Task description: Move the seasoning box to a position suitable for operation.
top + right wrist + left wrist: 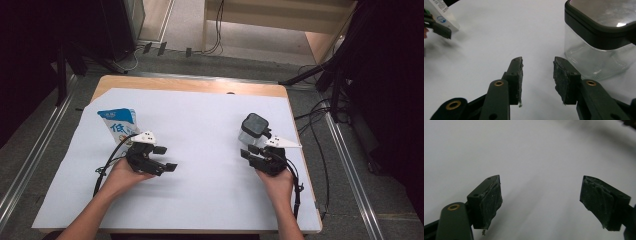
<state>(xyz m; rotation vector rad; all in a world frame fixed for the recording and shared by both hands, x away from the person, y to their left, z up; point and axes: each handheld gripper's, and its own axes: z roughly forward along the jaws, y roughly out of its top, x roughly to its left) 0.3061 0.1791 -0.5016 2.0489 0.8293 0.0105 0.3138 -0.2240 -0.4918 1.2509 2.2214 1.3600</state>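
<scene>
On the white table [200, 125], both hand-held grippers, left [165, 158] and right [537, 75], are apart and empty, so a careless bump could tip the milk carton [119, 125] or jar [599, 37].

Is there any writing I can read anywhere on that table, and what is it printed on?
"伓"-like large blue character, only roughly legible: on the white and blue carton.
Small white print on the carton's blue top band: too small to read.
Fine print and a round blue mark on the carton in the right gripper view: blurred.
Glass jar: no writing.
</scene>
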